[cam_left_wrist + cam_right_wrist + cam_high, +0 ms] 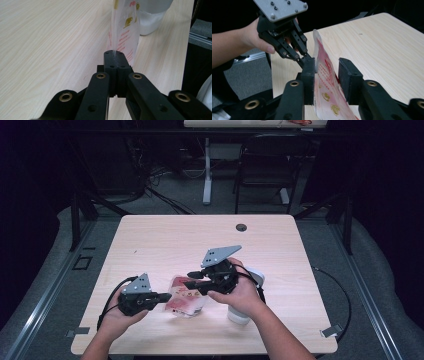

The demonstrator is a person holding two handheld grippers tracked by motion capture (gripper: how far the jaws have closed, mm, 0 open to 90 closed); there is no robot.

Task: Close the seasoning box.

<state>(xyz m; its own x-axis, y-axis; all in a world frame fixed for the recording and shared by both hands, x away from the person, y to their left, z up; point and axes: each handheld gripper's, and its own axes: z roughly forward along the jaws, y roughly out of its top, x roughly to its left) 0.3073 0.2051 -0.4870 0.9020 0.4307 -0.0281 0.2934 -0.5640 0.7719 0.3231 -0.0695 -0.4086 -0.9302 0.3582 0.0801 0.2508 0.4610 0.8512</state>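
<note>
Dark curtains and a grey floor surround a pale wooden table [150, 235] where a person works with two hand-held claws. Near its front edge a clear plastic pouch [186, 299] with red print is held up on edge, its long axis running from the left claw toward a white container [240, 312]. The left claw [161, 296] is clamped tight on one end. The right claw [327, 72] stands open around the film, pads not pressing. Judging by this, the pouch is gripped; whatever follows remains undone.
</note>
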